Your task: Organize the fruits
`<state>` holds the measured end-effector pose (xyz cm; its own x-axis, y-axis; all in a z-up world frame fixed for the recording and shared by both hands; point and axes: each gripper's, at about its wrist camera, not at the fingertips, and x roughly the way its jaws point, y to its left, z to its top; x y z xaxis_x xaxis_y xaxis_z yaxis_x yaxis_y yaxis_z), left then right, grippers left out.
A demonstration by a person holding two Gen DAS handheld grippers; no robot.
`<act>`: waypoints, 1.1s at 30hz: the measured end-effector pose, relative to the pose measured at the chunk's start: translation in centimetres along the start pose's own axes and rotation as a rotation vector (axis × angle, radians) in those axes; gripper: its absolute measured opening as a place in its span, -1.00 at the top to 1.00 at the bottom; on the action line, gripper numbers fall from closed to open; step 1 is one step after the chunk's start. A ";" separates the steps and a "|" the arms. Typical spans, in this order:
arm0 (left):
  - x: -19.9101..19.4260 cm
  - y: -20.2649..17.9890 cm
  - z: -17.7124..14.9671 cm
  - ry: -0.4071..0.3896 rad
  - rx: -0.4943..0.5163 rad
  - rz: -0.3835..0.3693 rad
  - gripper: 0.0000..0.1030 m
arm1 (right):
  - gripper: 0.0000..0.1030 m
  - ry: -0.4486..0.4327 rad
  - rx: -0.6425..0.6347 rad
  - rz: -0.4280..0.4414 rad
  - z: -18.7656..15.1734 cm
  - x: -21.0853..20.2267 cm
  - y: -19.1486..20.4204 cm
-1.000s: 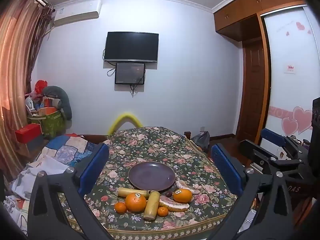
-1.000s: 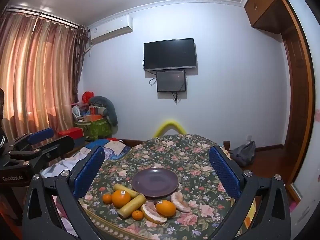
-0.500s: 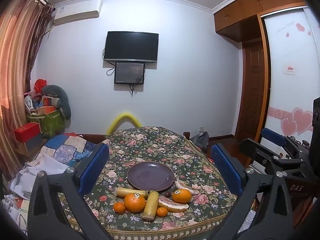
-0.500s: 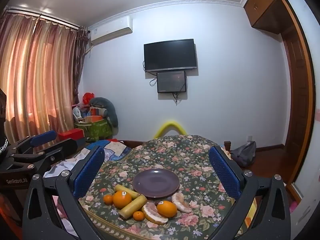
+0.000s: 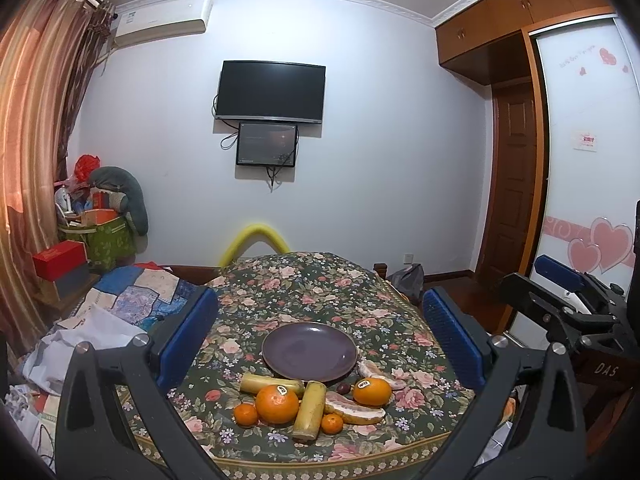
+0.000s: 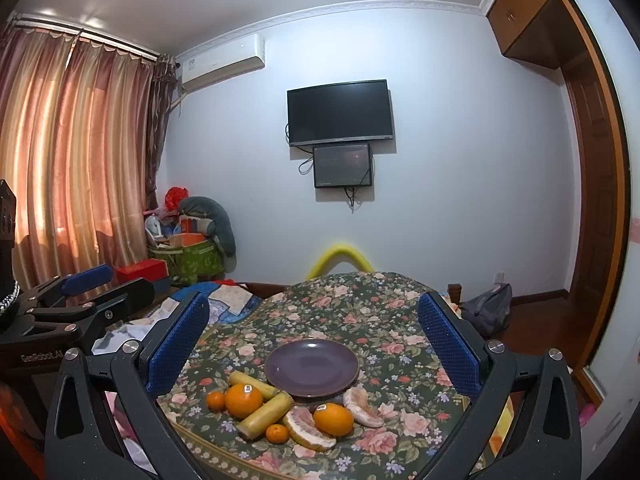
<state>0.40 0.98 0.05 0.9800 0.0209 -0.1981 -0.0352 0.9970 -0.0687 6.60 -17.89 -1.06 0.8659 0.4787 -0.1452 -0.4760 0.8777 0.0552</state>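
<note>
A purple plate (image 5: 309, 352) (image 6: 312, 368) lies bare on a round table with a floral cloth (image 5: 304, 292) (image 6: 352, 304). In front of it, near the table's front edge, lie two big oranges (image 5: 277, 404) (image 6: 333, 419), two small tangerines (image 5: 245, 415) (image 6: 277, 434), two yellow cane pieces (image 5: 309, 410) (image 6: 266, 414), pomelo segments (image 5: 354, 410) (image 6: 308, 428) and a small dark fruit (image 5: 342, 388). My left gripper (image 5: 320, 304) (image 6: 92, 292) hovers open, short of the table and holding nothing. The right gripper (image 6: 312, 308) (image 5: 560, 292) hangs beside it, also open with nothing held.
A yellow foam tube (image 5: 254, 240) arches behind the table. Left of the table lies a bed with quilts and papers (image 5: 120, 304), with boxes (image 5: 60, 260) and curtains beyond. A grey bag (image 6: 486, 308) sits on the floor at right, near a wooden door (image 5: 512, 184).
Both views have drifted only very slightly. The fruits and the plate lie where they were, and both grippers stay open.
</note>
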 end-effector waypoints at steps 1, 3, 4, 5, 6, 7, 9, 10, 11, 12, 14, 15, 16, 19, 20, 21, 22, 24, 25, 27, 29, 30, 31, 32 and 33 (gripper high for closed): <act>0.0 0.0 0.0 -0.001 0.001 0.001 -1.00 | -1.00 0.001 0.000 0.000 0.0 0.1 0.0; -0.1 0.1 0.1 -0.002 0.000 0.001 -1.00 | -1.00 0.000 0.001 -0.001 0.0 0.0 0.0; -0.1 0.2 0.1 -0.002 0.000 0.001 -1.00 | -1.00 0.000 0.001 -0.002 0.0 -0.1 0.0; -0.1 0.1 0.1 -0.002 0.001 0.002 -1.00 | -1.00 -0.001 0.001 -0.003 0.0 -0.1 0.0; -0.1 0.1 0.0 -0.002 0.000 0.002 -1.00 | -1.00 -0.001 0.002 -0.002 0.0 -0.1 -0.1; -0.1 0.2 0.1 -0.001 -0.001 0.002 -1.00 | -1.00 -0.001 0.002 -0.002 0.0 -0.1 -0.1; -0.1 0.2 0.0 0.000 0.000 0.001 -1.00 | -1.00 0.001 0.003 -0.002 0.0 -0.1 -0.1; 0.0 0.1 0.0 0.000 0.002 0.001 -1.00 | -1.00 0.000 0.002 -0.002 0.0 -0.1 0.0; 0.0 0.0 -0.1 0.000 0.002 0.001 -1.00 | -1.00 0.001 0.004 -0.002 0.0 -0.1 0.0; 0.0 0.0 0.0 0.000 0.002 0.000 -1.00 | -1.00 0.000 0.005 -0.002 0.0 -0.1 0.0; 0.0 0.0 -0.1 -0.001 0.004 -0.001 -1.00 | -1.00 0.000 0.008 -0.003 0.1 -0.2 -0.1; 0.0 -0.1 -0.1 -0.001 0.005 -0.001 -1.00 | -1.00 -0.001 0.008 -0.002 0.1 -0.2 -0.1; 0.0 -0.1 -0.1 -0.001 0.006 -0.002 -1.00 | -1.00 -0.001 0.009 -0.002 0.1 -0.3 -0.1; 0.0 0.0 -0.1 -0.001 0.007 -0.002 -1.00 | -1.00 0.000 0.010 -0.002 0.1 -0.3 0.0; 0.0 0.0 -0.1 -0.001 0.007 -0.002 -1.00 | -1.00 -0.001 0.010 -0.002 0.1 -0.2 -0.1; 0.0 0.0 -0.1 -0.001 0.006 -0.002 -1.00 | -1.00 -0.001 0.010 -0.002 0.1 -0.2 -0.1; 0.0 0.0 -0.1 0.000 0.006 -0.002 -1.00 | -1.00 -0.001 0.010 -0.002 0.1 -0.2 -0.1; 0.0 -0.1 -0.2 -0.001 0.007 -0.002 -1.00 | -1.00 -0.003 0.010 -0.002 0.1 -0.3 -0.1; 0.0 -0.1 -0.1 -0.001 0.007 -0.002 -1.00 | -1.00 -0.002 0.010 -0.001 0.1 -0.2 -0.1; 0.0 -0.1 -0.2 0.000 0.007 -0.003 -1.00 | -1.00 -0.003 0.010 -0.001 0.1 -0.2 -0.1; 0.0 -0.1 -0.2 -0.001 0.007 -0.002 -1.00 | -1.00 -0.002 0.011 -0.002 0.2 -0.1 -0.1; 0.0 0.0 -0.2 -0.001 0.007 -0.002 -1.00 | -1.00 -0.002 0.012 -0.001 0.2 -0.2 -0.2; 0.0 0.0 -0.2 0.000 0.007 -0.002 -1.00 | -1.00 -0.002 0.012 -0.001 0.2 -0.2 -0.2; 0.0 0.0 -0.2 0.000 0.006 -0.003 -1.00 | -1.00 -0.002 0.011 -0.002 0.2 -0.2 -0.2; 0.0 -0.1 -0.2 0.001 0.005 -0.003 -1.00 | -1.00 -0.003 0.011 -0.003 0.2 -0.2 -0.2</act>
<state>0.37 0.91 -0.13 0.9799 0.0176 -0.1986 -0.0309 0.9975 -0.0641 6.54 -18.12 -0.87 0.8675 0.4765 -0.1426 -0.4720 0.8791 0.0656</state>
